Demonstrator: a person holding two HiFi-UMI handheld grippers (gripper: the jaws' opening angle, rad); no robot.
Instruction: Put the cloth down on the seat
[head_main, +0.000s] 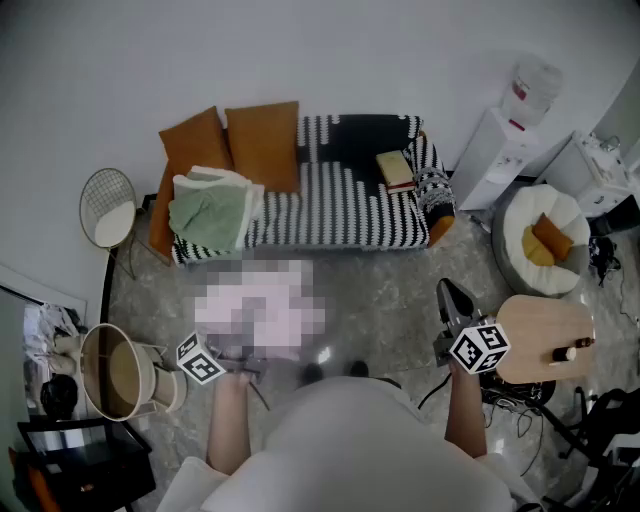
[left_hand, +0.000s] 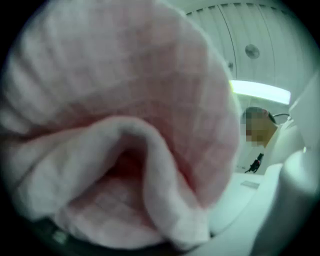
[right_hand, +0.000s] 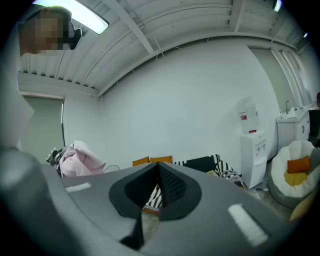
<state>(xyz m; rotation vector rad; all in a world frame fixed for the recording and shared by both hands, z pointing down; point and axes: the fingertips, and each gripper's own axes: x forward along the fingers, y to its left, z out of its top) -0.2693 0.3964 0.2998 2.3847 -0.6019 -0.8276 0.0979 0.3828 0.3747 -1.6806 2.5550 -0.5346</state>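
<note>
Cloth (left_hand: 125, 100), pink, sits clamped between the jaws of your left gripper (head_main: 243, 358), lower left of the head view; on your right gripper (right_hand: 156, 170) the jaws meet, empty.

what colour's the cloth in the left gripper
The cloth is pale pink, faintly checked; left gripper view shows it best.

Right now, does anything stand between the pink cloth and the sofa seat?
Nothing visible does: only bare floor lies between the pink cloth and the striped sofa seat. On the seat, a green blanket fills the left end and a book lies at the right; the middle is bare.
</note>
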